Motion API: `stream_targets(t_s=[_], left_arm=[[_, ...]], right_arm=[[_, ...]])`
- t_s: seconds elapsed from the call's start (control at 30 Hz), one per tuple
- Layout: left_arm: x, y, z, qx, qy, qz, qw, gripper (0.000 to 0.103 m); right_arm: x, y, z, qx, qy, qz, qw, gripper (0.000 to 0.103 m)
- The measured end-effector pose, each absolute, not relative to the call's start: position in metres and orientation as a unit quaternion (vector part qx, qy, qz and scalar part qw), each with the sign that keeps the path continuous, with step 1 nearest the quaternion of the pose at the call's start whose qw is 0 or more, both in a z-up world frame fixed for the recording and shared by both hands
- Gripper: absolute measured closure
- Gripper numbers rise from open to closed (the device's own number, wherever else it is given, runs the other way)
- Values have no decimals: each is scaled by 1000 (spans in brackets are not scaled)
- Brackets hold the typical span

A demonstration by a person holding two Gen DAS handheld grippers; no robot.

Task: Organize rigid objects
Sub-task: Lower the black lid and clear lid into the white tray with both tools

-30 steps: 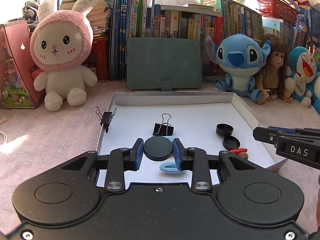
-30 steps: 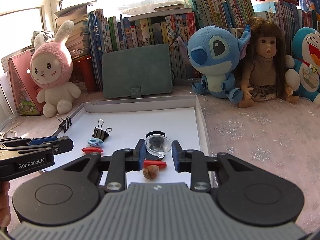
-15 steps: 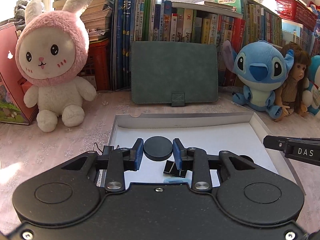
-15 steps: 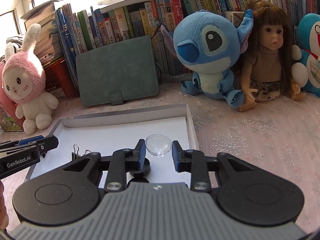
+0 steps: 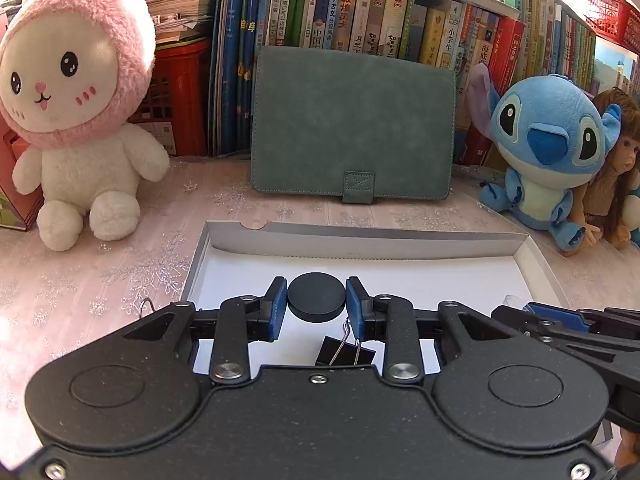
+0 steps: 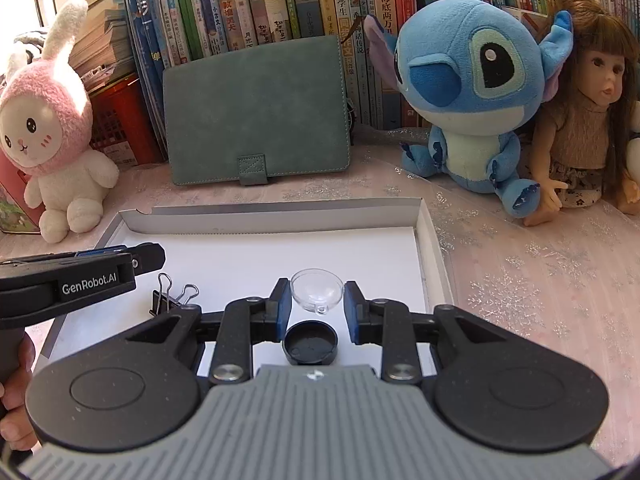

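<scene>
Along the back of your tabletop (image 5: 120, 280) with its pale snowflake cloth runs a row of upright books (image 5: 360, 12). Leaning against them you have a closed green felt notebook case (image 5: 352, 120) with a stitched tab. To your left sits a white plush rabbit (image 5: 76, 112) in a pink hood, in front of a red crate (image 5: 180, 96). To your right sits a blue plush creature (image 6: 472, 92), with a long-haired doll (image 6: 588, 120) just beside it.
</scene>
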State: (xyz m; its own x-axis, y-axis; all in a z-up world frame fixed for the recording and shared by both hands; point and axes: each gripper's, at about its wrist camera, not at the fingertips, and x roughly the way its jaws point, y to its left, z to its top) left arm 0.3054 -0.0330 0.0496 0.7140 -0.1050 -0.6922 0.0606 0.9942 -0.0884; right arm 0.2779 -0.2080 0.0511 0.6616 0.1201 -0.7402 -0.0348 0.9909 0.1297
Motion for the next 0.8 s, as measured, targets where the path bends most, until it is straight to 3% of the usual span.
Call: stream_targets(t_s=[0.8], left_arm=[[306,-47,25,-9,382,-47,923,73]], right_arm=[[284,-205,27,54,416,41,907,70]])
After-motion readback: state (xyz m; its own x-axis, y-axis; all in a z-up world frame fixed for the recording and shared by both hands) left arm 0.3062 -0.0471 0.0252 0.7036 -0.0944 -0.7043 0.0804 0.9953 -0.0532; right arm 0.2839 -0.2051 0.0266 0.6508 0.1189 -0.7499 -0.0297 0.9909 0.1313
